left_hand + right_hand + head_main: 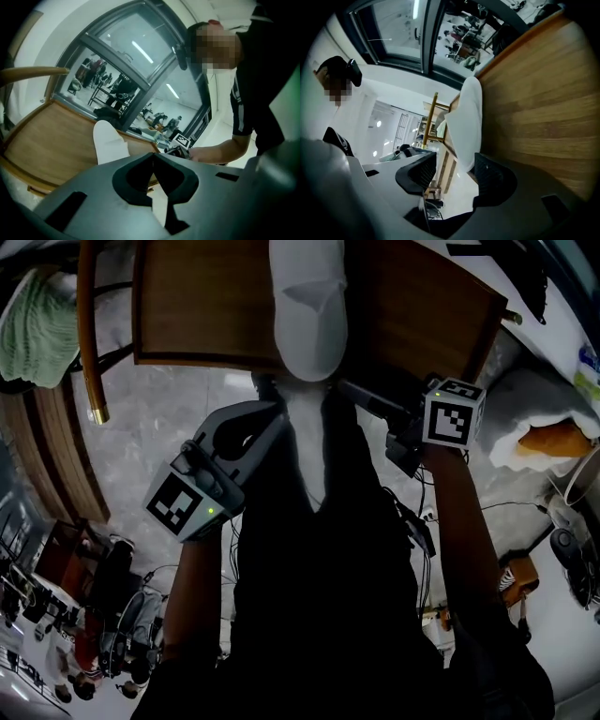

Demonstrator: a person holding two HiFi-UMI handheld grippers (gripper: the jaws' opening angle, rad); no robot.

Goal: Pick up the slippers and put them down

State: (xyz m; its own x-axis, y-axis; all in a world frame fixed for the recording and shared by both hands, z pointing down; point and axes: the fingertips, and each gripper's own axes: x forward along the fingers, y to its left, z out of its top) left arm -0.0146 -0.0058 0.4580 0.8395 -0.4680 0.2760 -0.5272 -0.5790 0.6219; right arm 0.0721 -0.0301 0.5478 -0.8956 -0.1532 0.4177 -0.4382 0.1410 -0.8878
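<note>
A white slipper (309, 306) lies lengthwise on the wooden chair seat (206, 306), and a thin white part hangs down past the seat's front edge between my two grippers. My left gripper (279, 423) comes in from the left. In the left gripper view its pads (140, 176) meet at the tips with a white strip (160, 204) pinched between them, and the slipper (110, 143) rests on the seat beyond. My right gripper (361, 399) comes in from the right. It stands open (454, 171), with the slipper's edge (468, 117) just ahead of its jaws, near the right pad.
A second chair with a green cloth (33, 334) stands at the left, and a wooden rail (89, 334) runs beside it. A white bundle with an orange thing (548, 432) lies on the floor at the right. Cables (412, 521) run over the marble floor below.
</note>
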